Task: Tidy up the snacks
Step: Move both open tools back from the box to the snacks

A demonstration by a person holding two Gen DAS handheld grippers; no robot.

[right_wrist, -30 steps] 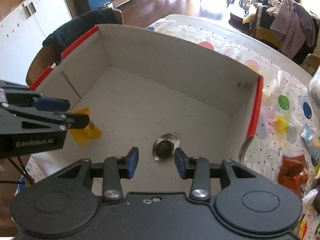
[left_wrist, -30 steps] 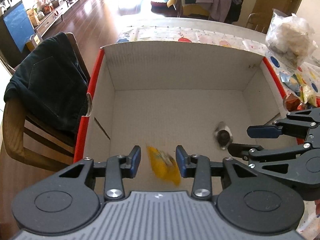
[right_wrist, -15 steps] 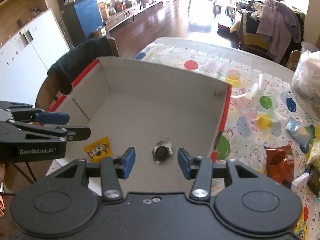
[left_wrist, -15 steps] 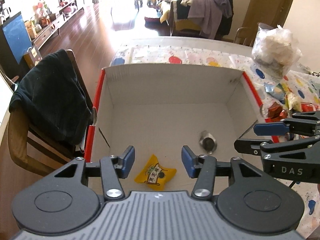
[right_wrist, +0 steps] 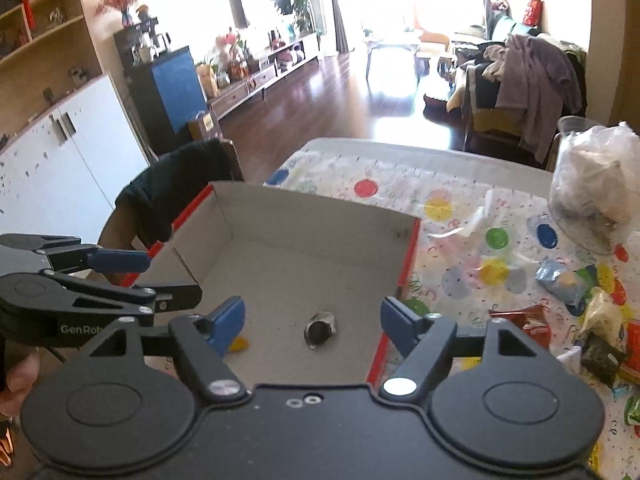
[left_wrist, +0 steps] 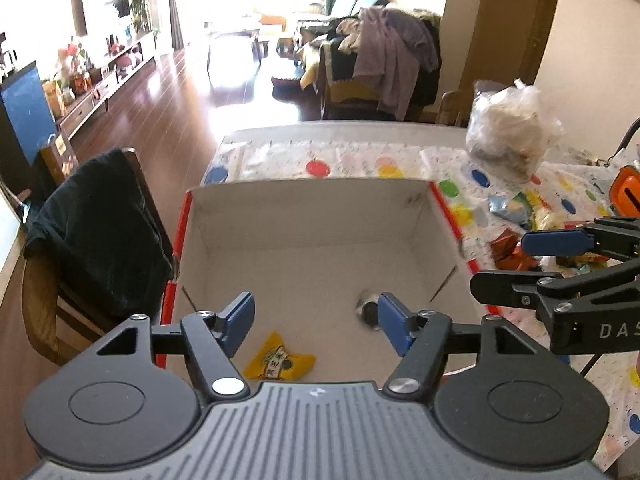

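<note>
Fingers of the left gripper (left_wrist: 316, 322) stand apart and are still spreading, with nothing pressed between their blue pads; the yellow snack packet (left_wrist: 279, 362) lies loose on the floor of the cardboard box (left_wrist: 320, 216) below them, near the box's near edge. It carries a printed label with dark characters, too small to read. Fingers of the right gripper (right_wrist: 312, 318) are likewise parted and widening, empty; the dark snack in clear wrap (right_wrist: 321, 328) sits on the box floor under the gap, touching neither pad. In the right wrist view only a yellow corner of the packet shows behind the left blue pad.

Each gripper shows in the other's camera: the right one at the right edge of the left view, lettered "DAS" on its black body, and the left one at the left edge of the right view, lettered "GenRob" before the frame cuts it off.

The box, white inside with red outer edges, rests on a table covered by a cloth with coloured dots (right_wrist: 460, 208). More snack packets (right_wrist: 568, 304) lie scattered on the cloth right of the box, among them a red-brown wrapper and a blue one; their print is unreadable. A clear plastic bag (left_wrist: 510, 138) stands further back on the table
</note>
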